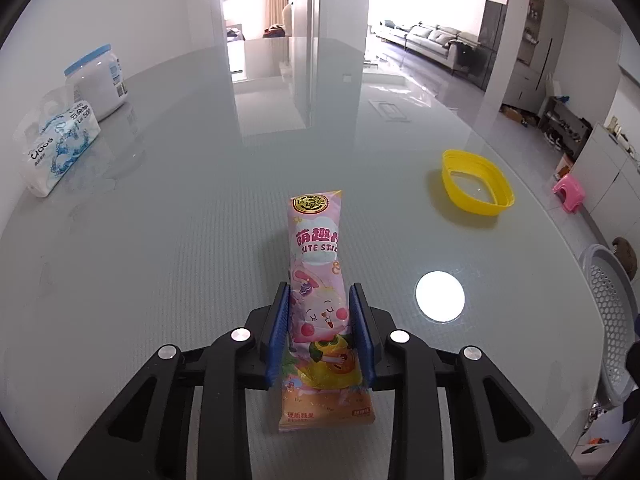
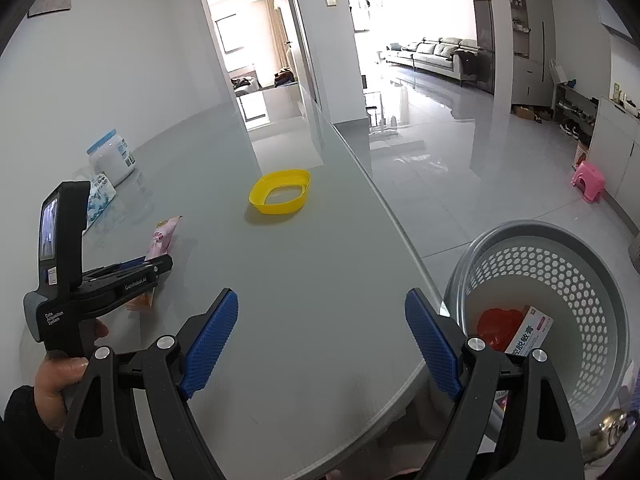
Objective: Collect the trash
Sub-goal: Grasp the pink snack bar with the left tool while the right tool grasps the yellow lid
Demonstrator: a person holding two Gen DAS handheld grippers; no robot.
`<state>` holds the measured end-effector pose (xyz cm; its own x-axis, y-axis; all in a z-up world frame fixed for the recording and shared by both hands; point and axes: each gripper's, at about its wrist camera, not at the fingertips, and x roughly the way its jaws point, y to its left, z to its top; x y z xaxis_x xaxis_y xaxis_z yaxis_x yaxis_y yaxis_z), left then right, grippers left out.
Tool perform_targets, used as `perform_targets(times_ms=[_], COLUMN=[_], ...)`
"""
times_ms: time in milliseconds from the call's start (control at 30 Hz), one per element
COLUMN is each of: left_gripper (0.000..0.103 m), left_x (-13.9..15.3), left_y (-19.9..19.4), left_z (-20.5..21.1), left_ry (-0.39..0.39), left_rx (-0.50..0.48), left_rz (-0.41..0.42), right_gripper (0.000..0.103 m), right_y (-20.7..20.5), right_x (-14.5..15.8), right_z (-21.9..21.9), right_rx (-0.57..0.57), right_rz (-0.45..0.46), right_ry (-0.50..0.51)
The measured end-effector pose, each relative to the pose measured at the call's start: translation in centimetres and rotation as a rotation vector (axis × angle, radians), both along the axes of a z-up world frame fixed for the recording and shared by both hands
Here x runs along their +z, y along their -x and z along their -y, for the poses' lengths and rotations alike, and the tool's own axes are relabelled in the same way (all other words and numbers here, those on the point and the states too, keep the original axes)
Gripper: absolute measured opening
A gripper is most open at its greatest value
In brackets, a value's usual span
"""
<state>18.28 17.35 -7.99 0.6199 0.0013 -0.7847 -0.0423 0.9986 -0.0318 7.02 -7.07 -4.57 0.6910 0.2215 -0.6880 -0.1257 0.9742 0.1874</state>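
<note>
A pink candy wrapper [image 1: 318, 280] with cartoon print lies lengthwise on the grey glass table [image 1: 180, 240]. My left gripper [image 1: 320, 300] is shut on it, both blue pads pressing its sides. The right wrist view shows that same gripper [image 2: 154, 264] at the left, held by a hand, with the wrapper [image 2: 162, 238] sticking out past it. My right gripper [image 2: 320, 312] stands open over the table's near edge, nothing between its fingers. A yellow plastic ring [image 2: 280, 192] lies farther out on the table. Beside the table stands a grey perforated basket [image 2: 580, 280] holding a red item [image 2: 498, 326] and a small box [image 2: 528, 332].
A white tub with a blue lid [image 1: 98, 80] and a tissue pack [image 1: 56, 144] sit at the table's far left. The basket [image 1: 608, 320] stands off the table's right edge. A pink stool [image 2: 588, 182] is on the floor beyond. A lamp reflection [image 1: 440, 296] glares on the glass.
</note>
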Motion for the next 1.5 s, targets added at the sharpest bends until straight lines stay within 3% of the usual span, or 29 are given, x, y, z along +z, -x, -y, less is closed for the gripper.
perform_targets(times_ms=[200, 533, 767, 1200, 1500], left_gripper=[0.027, 0.027, 0.027, 0.027, 0.027], left_x=[1.2, 2.8, 3.3, 2.2, 2.2], left_y=[-0.8, -5.4, -4.9, -5.9, -5.8], left_z=[0.2, -1.9, -4.0, -5.3, -5.9], left_ry=[-0.011, -0.038, -0.055, -0.048, -0.032], left_rx=[-0.015, 0.019, 0.086, 0.122, 0.148], left_rz=[0.035, 0.146, 0.192, 0.141, 0.136], right_gripper=[0.082, 0.082, 0.082, 0.083, 0.083], right_y=[-1.2, -5.7, -9.9, -16.5, -19.1], right_x=[-0.2, -0.9, -1.9, -3.8, -4.7], right_z=[-1.1, -2.1, -4.5, -9.8, -10.7], right_rx=[0.009, -0.010, -0.023, -0.041, -0.093], right_rz=[0.001, -0.015, -0.036, -0.112, -0.162], right_ry=[0.009, -0.005, 0.007, 0.098, 0.111])
